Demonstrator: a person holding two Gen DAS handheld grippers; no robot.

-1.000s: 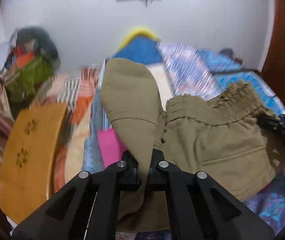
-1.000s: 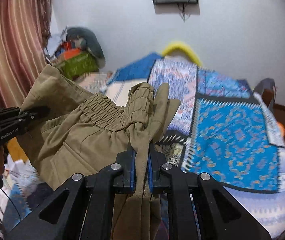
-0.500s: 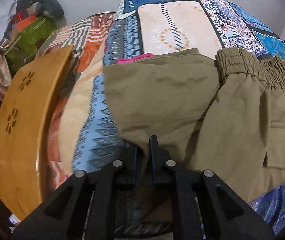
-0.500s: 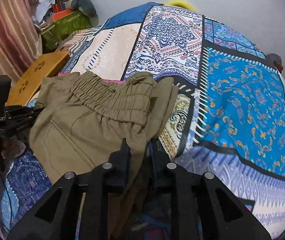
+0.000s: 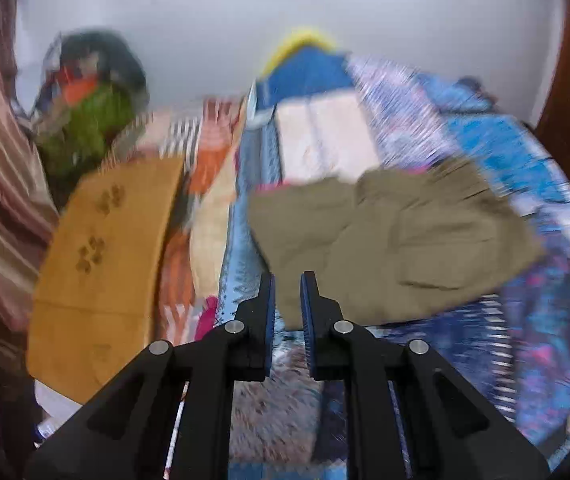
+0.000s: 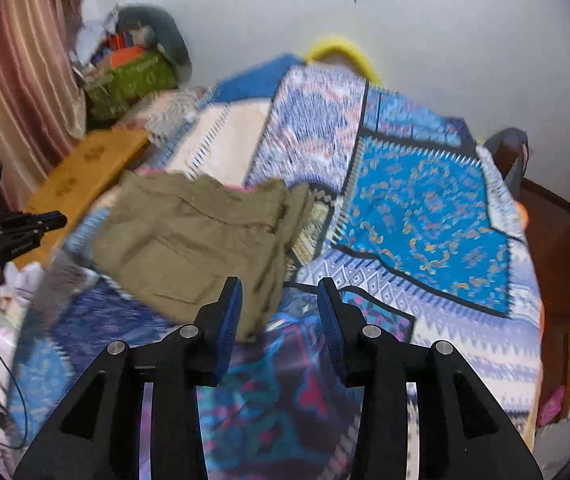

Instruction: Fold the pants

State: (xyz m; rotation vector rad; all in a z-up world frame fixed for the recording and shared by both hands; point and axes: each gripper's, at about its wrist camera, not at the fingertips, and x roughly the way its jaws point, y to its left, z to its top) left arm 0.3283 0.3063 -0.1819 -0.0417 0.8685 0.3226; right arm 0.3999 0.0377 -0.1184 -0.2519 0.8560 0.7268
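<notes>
I see even, soft indoor light, heavy motion blur in both views, and dark, bent fisheye corners.

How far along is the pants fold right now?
Done: the pants lie folded into a compact rectangle on the bed quilt, pocket up. In hand: nothing; the left gripper and right gripper are both clear of the cloth, the right jaws having just been opening. Left: perhaps tidying the loose right edge.

Both wrist cameras are looking down along their tongs from above the bed's (image 6: 425, 216) near edge, facing the wall; both are sharing the pants (image 5: 397, 240).
</notes>
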